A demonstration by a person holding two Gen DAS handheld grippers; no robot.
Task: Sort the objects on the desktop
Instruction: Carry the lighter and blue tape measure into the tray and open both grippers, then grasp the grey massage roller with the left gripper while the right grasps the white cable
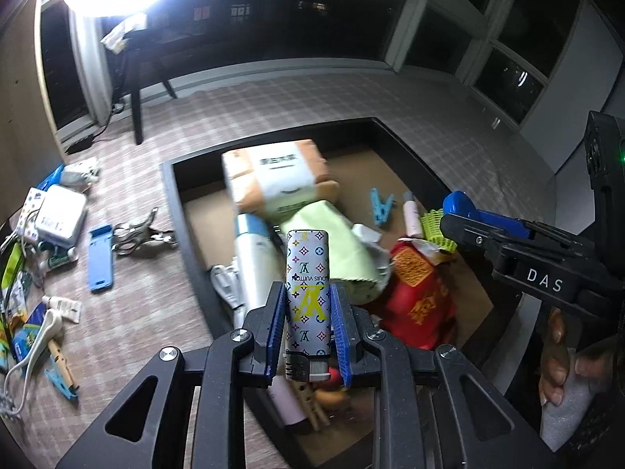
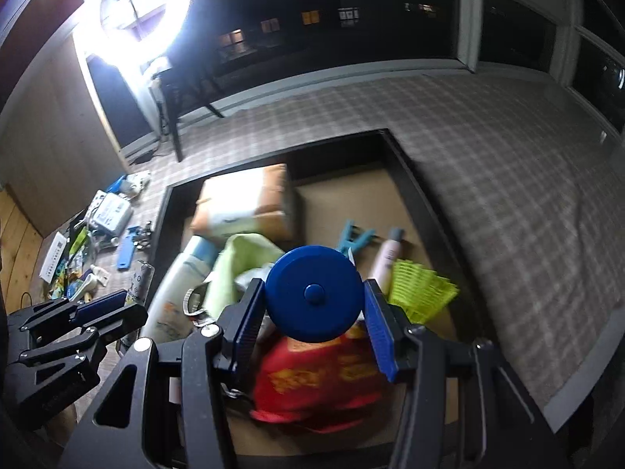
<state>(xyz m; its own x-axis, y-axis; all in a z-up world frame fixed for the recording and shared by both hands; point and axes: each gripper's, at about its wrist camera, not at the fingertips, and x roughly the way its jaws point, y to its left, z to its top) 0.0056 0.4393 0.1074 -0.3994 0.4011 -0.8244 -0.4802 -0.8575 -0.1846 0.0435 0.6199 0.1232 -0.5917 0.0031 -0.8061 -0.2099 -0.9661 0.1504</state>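
Lighter [image 1: 307, 297], white with a coloured monogram print, stands clamped between the 2 blue pads of the left gripper [image 1: 307, 332] in the left wrist view, its long axis running straight out along the fingers, metal head nearest the camera. Directly beyond and below it lies the black tray [image 1: 187, 250], already crowded: a tissue pack [image 1: 273, 179], a green cloth [image 1: 336, 242], a red packet [image 1: 418, 293], a blue clip [image 1: 381, 205]. So the relation that matters is plain: the held lighter sits over the tray's near-middle, and I judge a release would drop it onto the pile rather than bare cardboard. This view also shows what the other cannot: loose items remaining on the checked cloth to the left, among them a blue strip [image 1: 101, 258] and a white box [image 1: 60, 215], plus the right gripper [image 1: 468, 215] entering from the right with a hand [image 1: 562, 367] behind it.

From the right wrist view, the right gripper [image 2: 314, 305] grips a round blue tape measure [image 2: 314, 293] across its width, the pads on its 2 sides. It too hangs above the tray [image 2: 414, 172], over the red packet [image 2: 324, 383], beside a yellow-green fan-like piece [image 2: 422, 285] and a pink tube [image 2: 388, 258]. Open cardboard floor shows at the far right of the tray, which the left view partly hides. The left gripper [image 2: 113, 305] appears at lower left, nearer the tray's left rim; the lighter there is only a blurred sliver.
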